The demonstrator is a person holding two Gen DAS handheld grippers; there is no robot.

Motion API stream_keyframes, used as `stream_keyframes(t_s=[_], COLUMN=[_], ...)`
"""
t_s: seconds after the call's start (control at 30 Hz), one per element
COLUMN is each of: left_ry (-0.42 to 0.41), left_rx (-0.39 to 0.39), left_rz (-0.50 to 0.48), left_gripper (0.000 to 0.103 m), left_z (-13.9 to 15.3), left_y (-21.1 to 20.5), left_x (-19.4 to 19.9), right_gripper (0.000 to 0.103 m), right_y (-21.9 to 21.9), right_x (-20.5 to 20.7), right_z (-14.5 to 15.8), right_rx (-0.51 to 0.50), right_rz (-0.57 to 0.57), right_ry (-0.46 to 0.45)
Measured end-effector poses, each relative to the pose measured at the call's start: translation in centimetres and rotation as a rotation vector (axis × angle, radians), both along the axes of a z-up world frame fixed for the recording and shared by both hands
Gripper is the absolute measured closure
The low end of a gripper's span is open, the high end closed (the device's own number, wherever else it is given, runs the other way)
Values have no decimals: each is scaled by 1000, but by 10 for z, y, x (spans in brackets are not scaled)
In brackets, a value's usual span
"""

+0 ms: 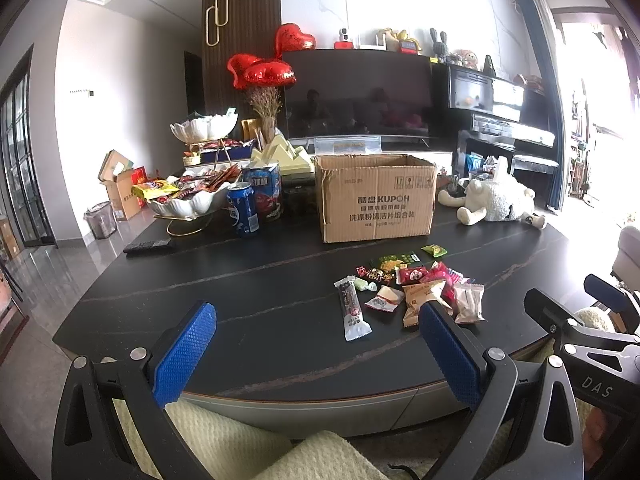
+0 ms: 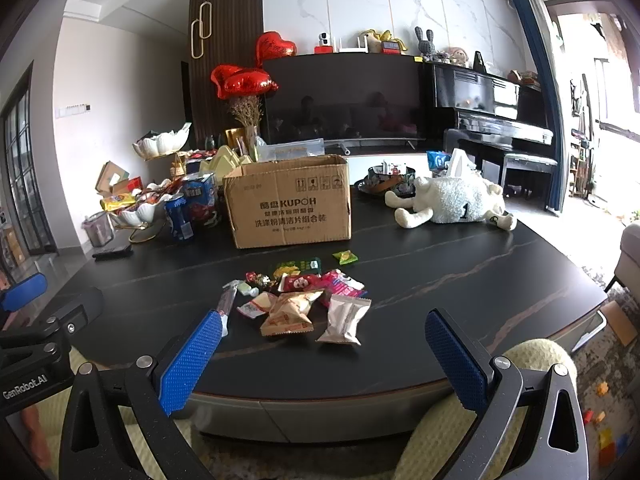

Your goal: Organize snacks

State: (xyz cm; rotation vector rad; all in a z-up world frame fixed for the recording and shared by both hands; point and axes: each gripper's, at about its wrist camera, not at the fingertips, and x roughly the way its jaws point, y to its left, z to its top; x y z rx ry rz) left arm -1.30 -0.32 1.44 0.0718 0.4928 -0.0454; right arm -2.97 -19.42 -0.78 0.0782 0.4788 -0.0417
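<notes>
Your snack pile (image 2: 304, 300) lies loose on the dark table (image 2: 460, 292), in front of the cardboard box (image 2: 288, 204): mixed small wrappers, tan, pink, red and green. The box's flaps are open; its contents are hidden. Behind left, a white bowl (image 1: 188, 200) holds more packets. Your left gripper (image 1: 316, 344) and right gripper (image 2: 320, 352) hover short of the table's near edge, jaws apart, holding nothing.

The dark, veined counter (image 2: 460, 280) carries a loose heap of wrapped snacks (image 2: 300, 296) near its front edge. Behind them stands an open cardboard box (image 2: 288, 208). A blue can (image 1: 242, 210) and a white snack bowl (image 1: 188, 198) sit far left, a plush sheep (image 2: 452, 204) far right.
</notes>
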Motion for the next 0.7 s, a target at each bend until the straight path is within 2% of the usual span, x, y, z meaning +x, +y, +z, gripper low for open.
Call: stream_keyframes(t_s=[0.27,0.6,0.7], left_ry=[19,91,118], left_rx=[-5,-34,-32], left_rz=[-13,-9,-4], left_gripper=[0,6,7], left_z=[-6,-31,-39], left_y=[-14,-5,-4], left_x=[4,39,53], right_gripper=[0,0,5], right_y=[-8,-4,-2], right_x=[10,38,51], right_z=[-14,-36,-41], right_rx=[29,65,71], right_rz=[12,71,97], right_ry=[31,96,117])
